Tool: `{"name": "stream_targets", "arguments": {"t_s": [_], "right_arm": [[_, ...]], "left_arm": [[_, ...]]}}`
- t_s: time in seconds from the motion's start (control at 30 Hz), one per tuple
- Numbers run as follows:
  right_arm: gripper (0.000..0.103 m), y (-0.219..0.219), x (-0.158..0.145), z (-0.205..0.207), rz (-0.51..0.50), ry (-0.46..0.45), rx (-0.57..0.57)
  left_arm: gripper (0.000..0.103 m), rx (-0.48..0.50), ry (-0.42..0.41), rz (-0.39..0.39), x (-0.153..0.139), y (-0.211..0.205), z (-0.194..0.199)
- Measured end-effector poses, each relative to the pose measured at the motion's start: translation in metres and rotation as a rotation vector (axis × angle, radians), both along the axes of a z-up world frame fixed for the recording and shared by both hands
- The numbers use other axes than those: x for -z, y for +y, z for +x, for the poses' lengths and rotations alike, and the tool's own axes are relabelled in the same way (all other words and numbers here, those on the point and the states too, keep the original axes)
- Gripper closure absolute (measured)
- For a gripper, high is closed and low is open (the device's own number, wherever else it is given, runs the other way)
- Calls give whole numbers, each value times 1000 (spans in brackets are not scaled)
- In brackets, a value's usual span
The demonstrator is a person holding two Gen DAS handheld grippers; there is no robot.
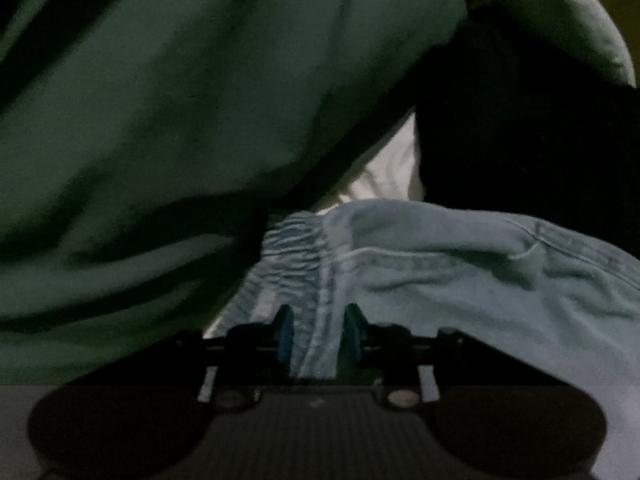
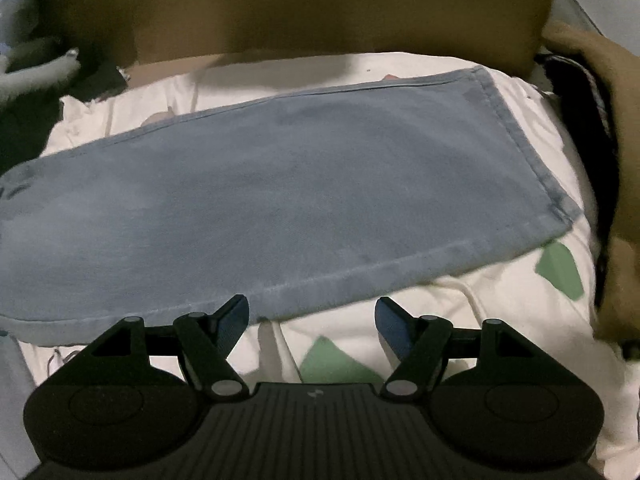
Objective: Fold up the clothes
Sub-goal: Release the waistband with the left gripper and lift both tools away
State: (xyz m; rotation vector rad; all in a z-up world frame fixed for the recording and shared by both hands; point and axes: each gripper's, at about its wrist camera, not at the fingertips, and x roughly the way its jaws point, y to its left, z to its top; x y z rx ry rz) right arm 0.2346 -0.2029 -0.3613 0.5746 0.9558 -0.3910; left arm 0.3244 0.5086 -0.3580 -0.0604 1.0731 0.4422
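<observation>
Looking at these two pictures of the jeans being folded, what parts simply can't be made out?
- Left wrist view: most of the jeans, hidden behind a dark green cloth hanging close.
- Left wrist view: the left gripper, dim and blurred; unclear whether its pads pinch the denim.
- Right wrist view: the jeans' left end, cut off by the edge.

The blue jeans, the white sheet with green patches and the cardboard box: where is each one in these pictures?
blue jeans (image 2: 280, 200): right wrist view, middle of the flat leg.
white sheet with green patches (image 2: 460, 312): right wrist view, bare white part below the jeans.
cardboard box (image 2: 340, 8): right wrist view, its brown front wall.
</observation>
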Motion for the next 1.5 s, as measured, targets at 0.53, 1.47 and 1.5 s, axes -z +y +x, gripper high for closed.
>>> {"name": "stream_targets", "arguments": {"t_s": [0.53,1.47,1.5], "right_arm": [[28,-17,-55,-82,-36,-49,-19],[27,-33,-208,-179,-100,-221,-71],[27,-35,-213,-183,-102,-226,-92]], "left_arm": [[70,-118,77,-48,-34,-9,-121],[52,-25,-60,-199,-218,-65,-193],[48,-23,-67,-204,-223,-67,-195]]}}
